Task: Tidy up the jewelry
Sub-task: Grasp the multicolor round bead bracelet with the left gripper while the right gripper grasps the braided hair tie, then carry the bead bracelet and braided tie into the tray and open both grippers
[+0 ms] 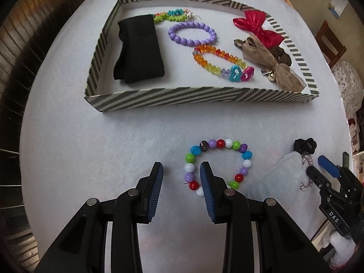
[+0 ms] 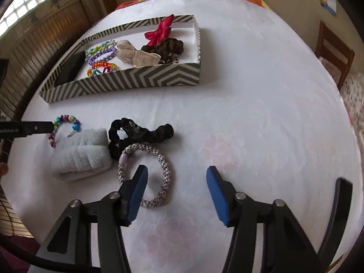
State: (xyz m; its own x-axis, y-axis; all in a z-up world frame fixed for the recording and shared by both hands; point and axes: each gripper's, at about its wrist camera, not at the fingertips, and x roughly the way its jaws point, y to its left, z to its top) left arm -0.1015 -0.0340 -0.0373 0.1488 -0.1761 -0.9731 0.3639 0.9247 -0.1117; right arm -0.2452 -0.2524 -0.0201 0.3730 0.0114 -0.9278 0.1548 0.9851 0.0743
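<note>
My worry was the multicoloured bead bracelet (image 1: 216, 166), low centre in the left view: my left fingers (image 1: 159, 177) stood released astride its left arc, touching nothing I could confirm, so closing might skid beads aside. My right fingers (image 2: 141, 177) stood released astride the speckled hair tie (image 2: 145, 175); it could roll free.

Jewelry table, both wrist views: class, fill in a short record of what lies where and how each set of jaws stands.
tray: striped tray at the far side of the white cloth
in tray: purple bead bracelet, orange bead bracelet, red bow, black pouch
outside tray: multicolour bead bracelet, woven ring, black scrunchie, folded grey cloth
left gripper: jaws open, straddling the multicolour bracelet's left side
right gripper: jaws open, one finger inside the woven ring
</note>
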